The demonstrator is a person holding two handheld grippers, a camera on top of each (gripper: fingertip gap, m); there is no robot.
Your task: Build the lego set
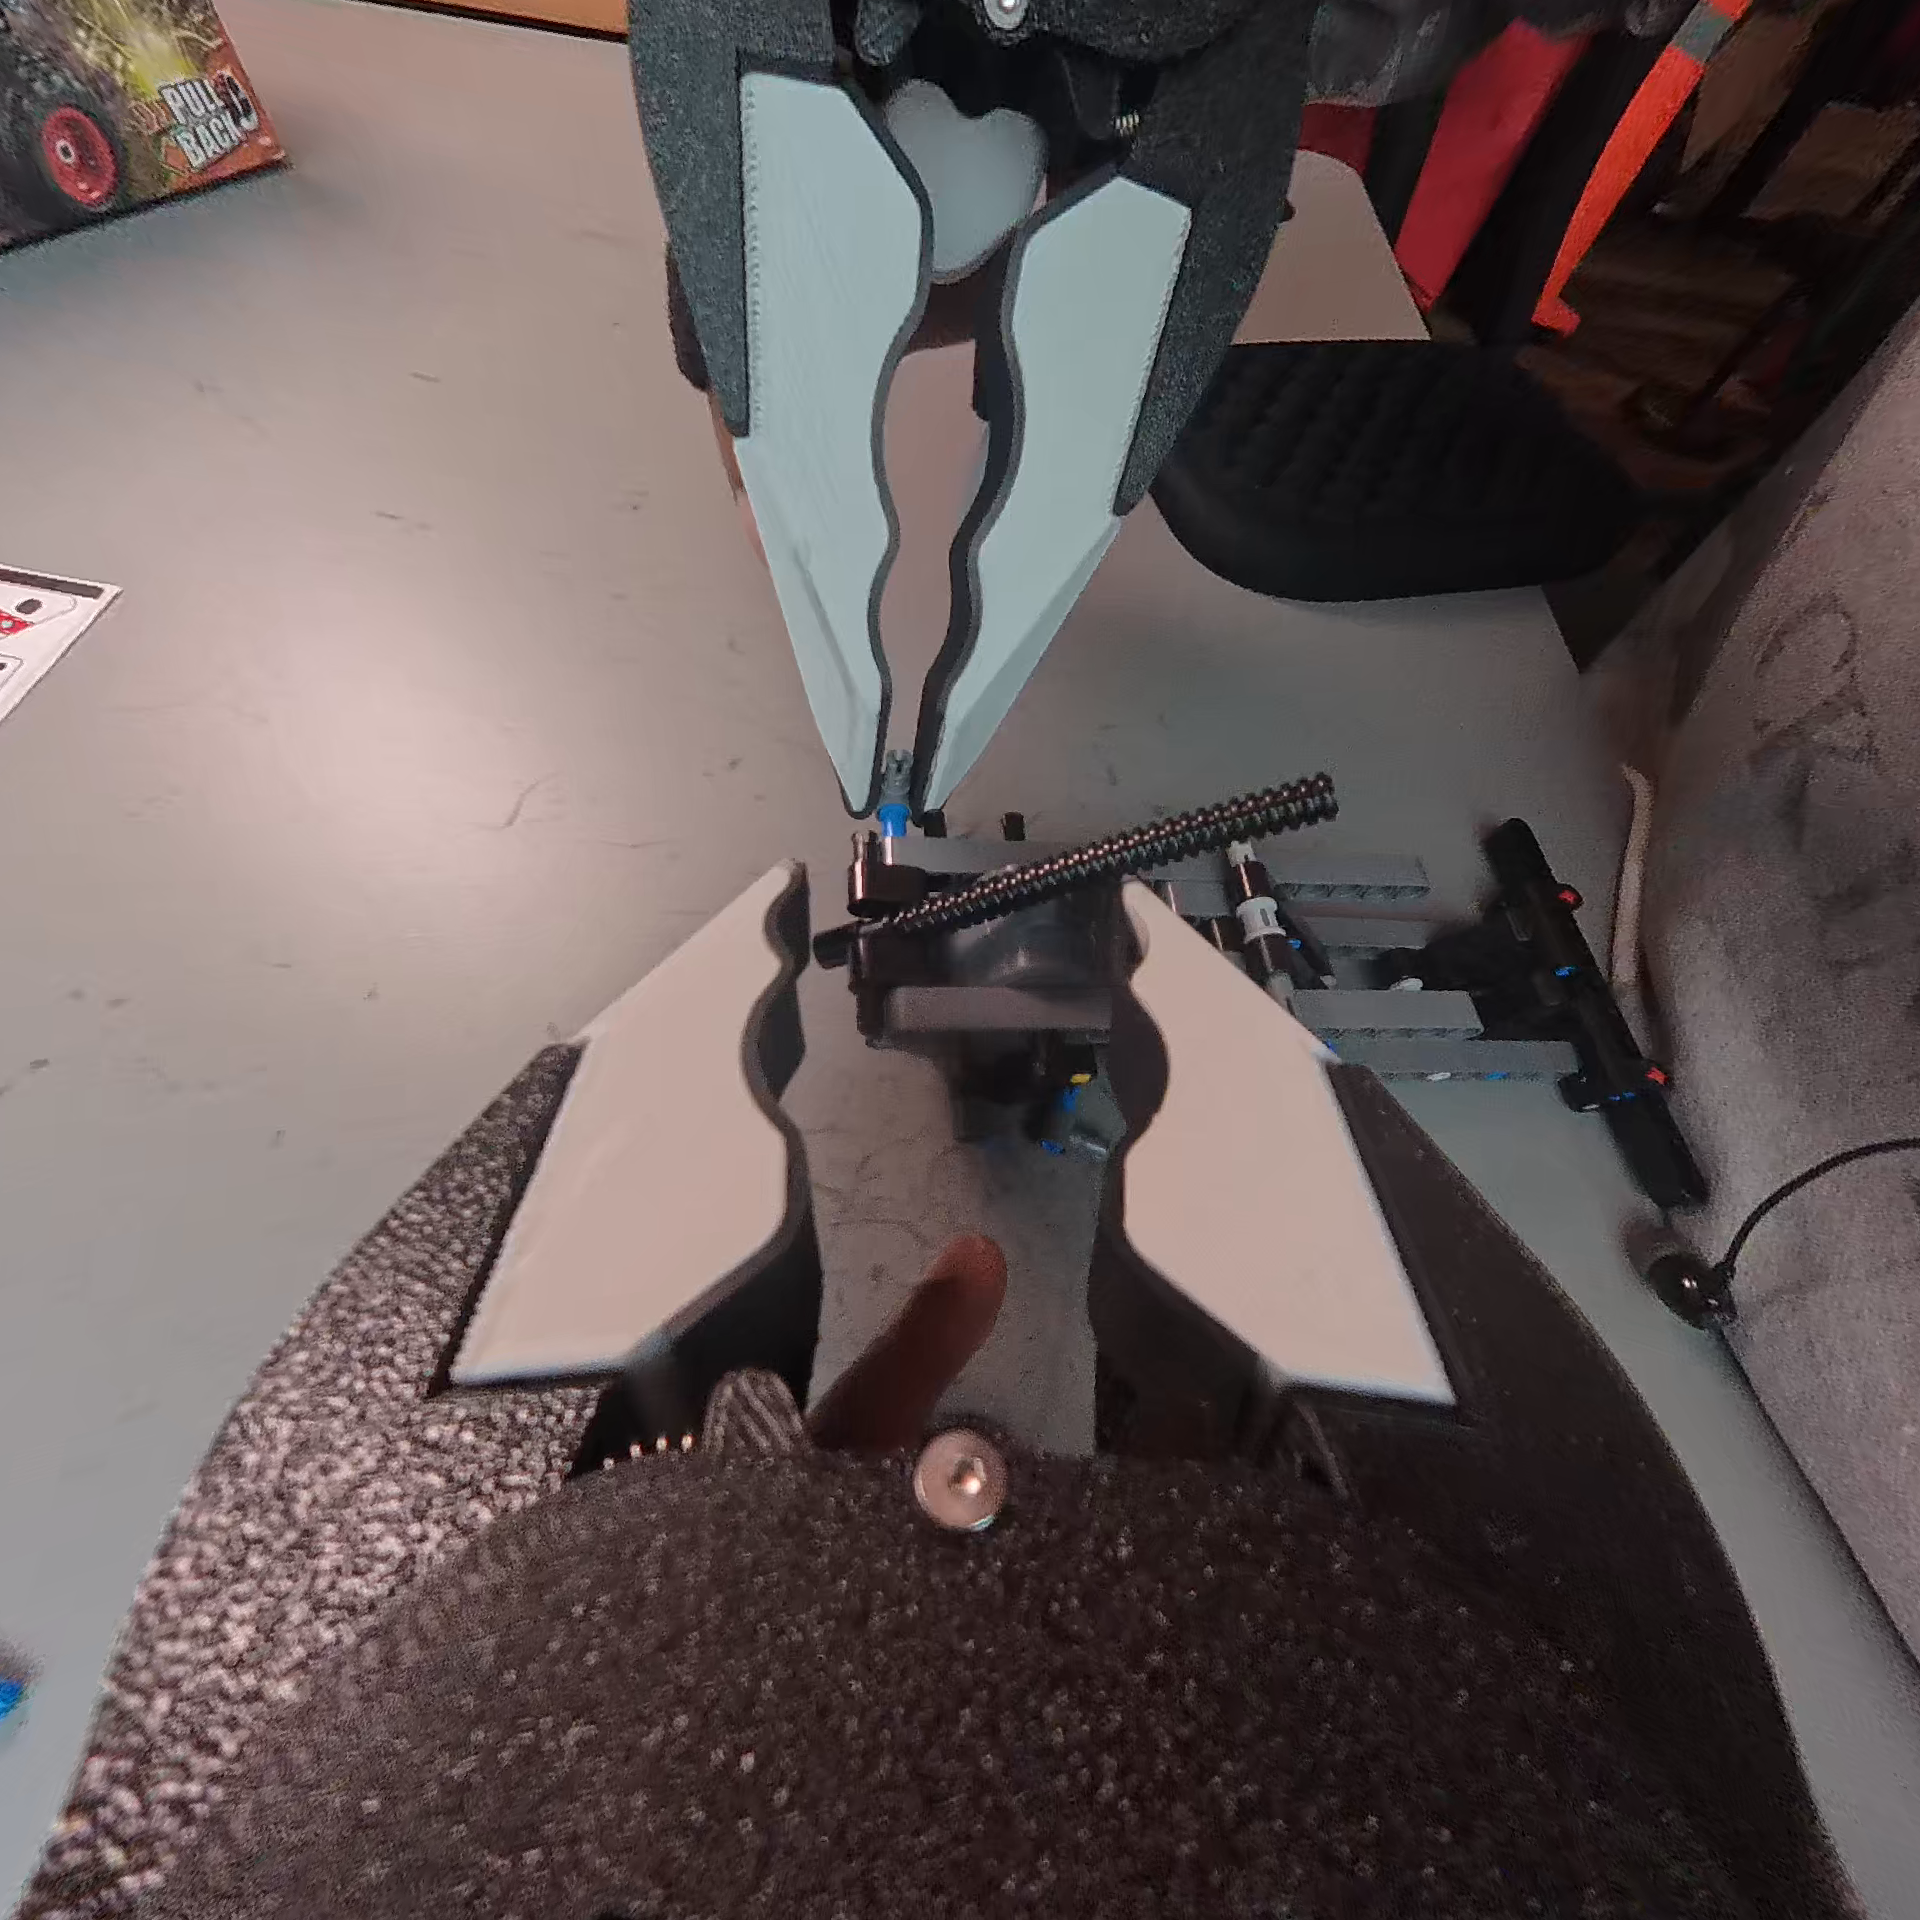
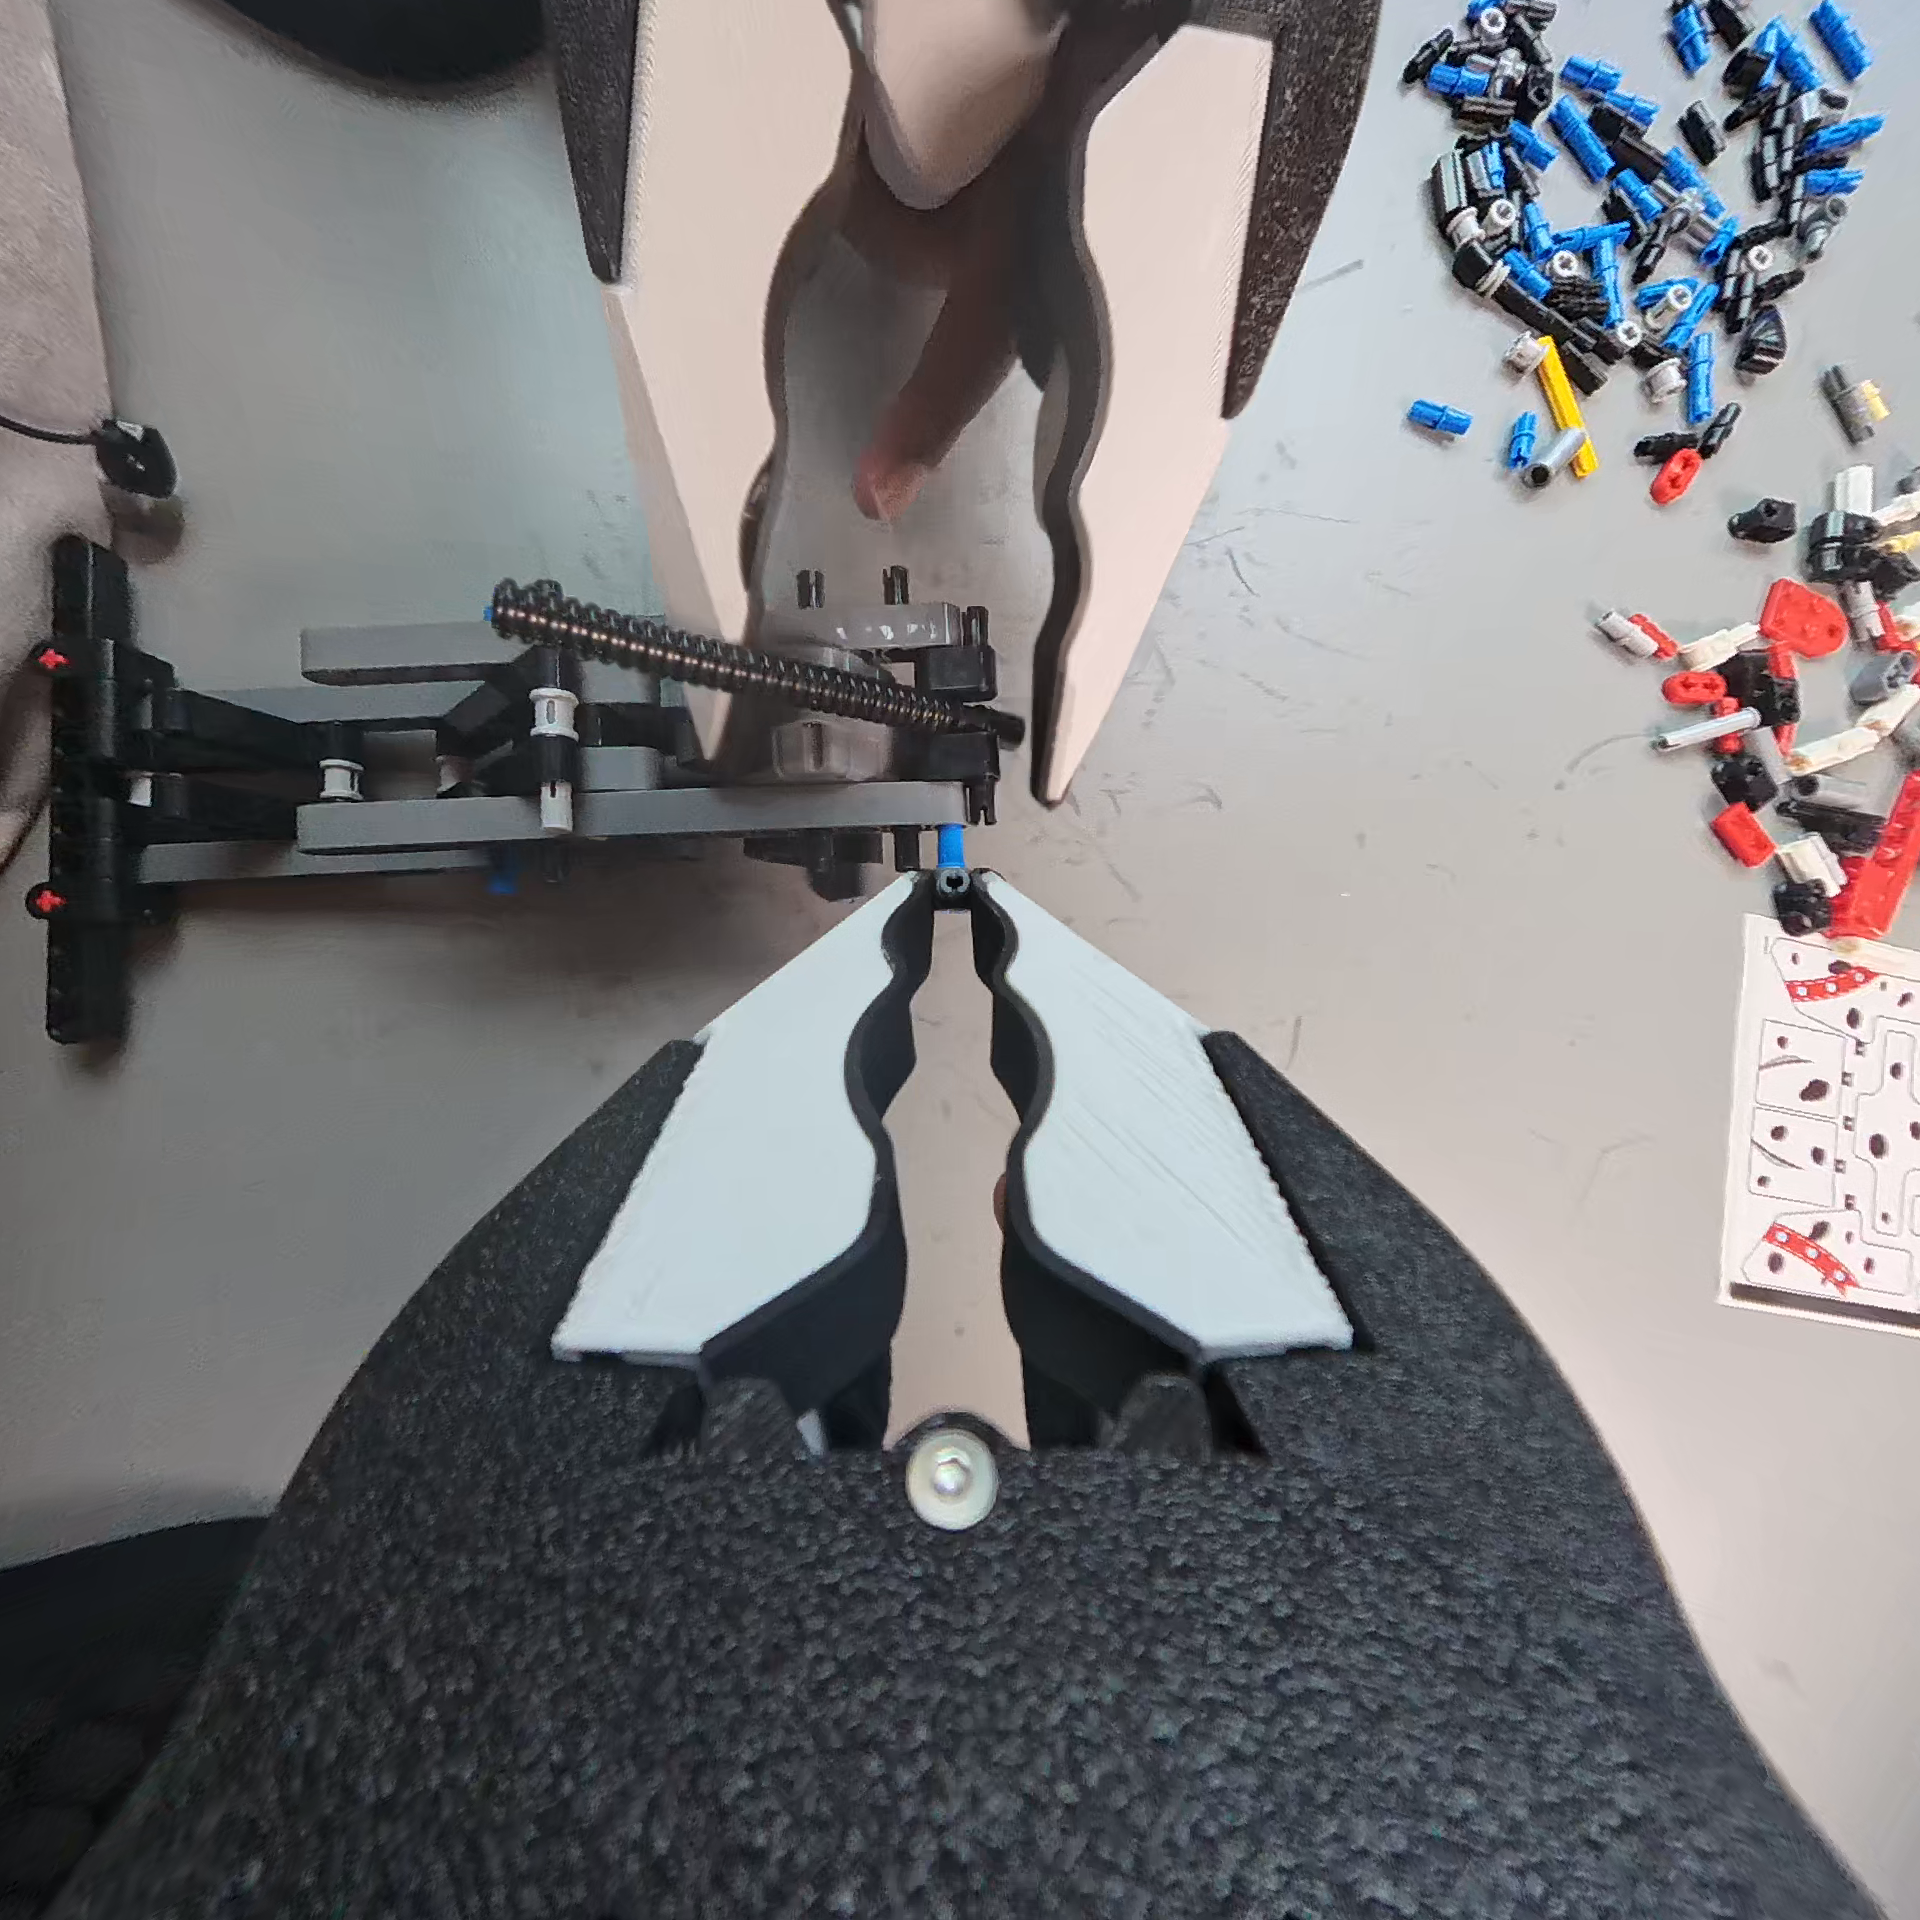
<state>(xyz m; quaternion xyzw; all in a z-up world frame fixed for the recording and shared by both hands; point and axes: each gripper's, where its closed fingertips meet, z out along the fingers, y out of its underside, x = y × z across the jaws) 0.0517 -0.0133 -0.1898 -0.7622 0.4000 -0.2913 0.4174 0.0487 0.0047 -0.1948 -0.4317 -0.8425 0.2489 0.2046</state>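
- Grey and black plastic make up the half-built lego chassis (image 1: 1039,966) in the left wrist view. It lies on the grey table (image 1: 364,468), its near end between the spread fingers of the left gripper (image 1: 966,914).
- The left gripper's jaws are wide apart around that end. Whether their pads touch the sides I cannot tell.
- A black ridged rod (image 1: 1101,852) slants across the top of the chassis, running from beside the left finger away past the right finger.
- Straight ahead, the right gripper (image 1: 902,805) points down at the far edge of the chassis. Its fingers are pinched on a small blue-and-grey pin (image 1: 894,805).
- In the right wrist view, the right gripper (image 2: 953,883) shows its tips closed on the pin (image 2: 949,862).
- The pin's long axis runs straight forward along the fingers. Its blue end meets the near grey beam of the chassis (image 2: 623,810), which stretches away to the left.
- By my reading, seating the pin needs a push forward along that axis while the left gripper (image 2: 883,769) braces the frame.
- A pile of loose parts (image 2: 1642,208) and a sticker sheet (image 2: 1829,1122) lie well off to the right.
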